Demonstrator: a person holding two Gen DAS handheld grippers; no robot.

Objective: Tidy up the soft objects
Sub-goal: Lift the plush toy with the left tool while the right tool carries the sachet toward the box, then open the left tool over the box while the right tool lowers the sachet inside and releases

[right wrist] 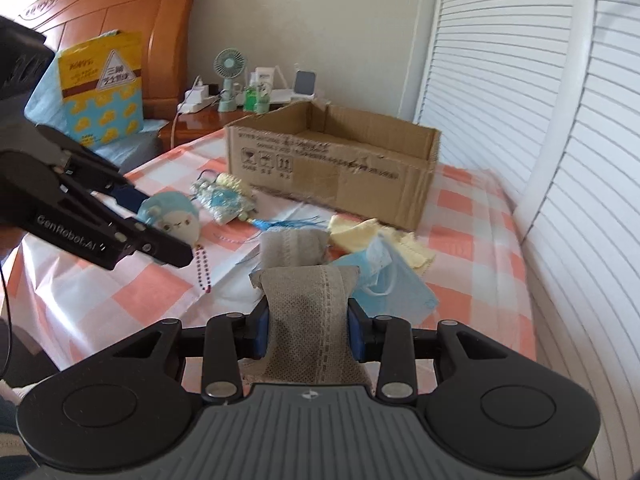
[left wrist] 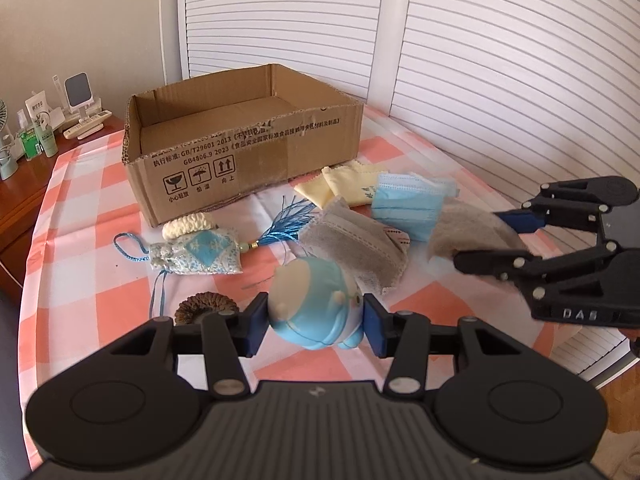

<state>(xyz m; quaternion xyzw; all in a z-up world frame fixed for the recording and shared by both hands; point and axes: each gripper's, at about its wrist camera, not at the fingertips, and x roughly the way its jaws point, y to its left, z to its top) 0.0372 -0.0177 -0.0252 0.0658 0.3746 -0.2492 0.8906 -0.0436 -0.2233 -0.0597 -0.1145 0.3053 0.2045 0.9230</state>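
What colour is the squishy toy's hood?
Light blue, around a cream face. The plush toy shows it best in the right wrist view.

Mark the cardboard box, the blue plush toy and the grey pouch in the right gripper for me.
cardboard box [left wrist: 256,160]: left wrist view, on its printed front wall.
blue plush toy [left wrist: 316,304]: left wrist view, on its blue body between the pads.
grey pouch [right wrist: 306,320]: right wrist view, on its squeezed middle.

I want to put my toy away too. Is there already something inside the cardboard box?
No. In the left wrist view the cardboard box shows only its bare brown floor; the soft things lie outside it.
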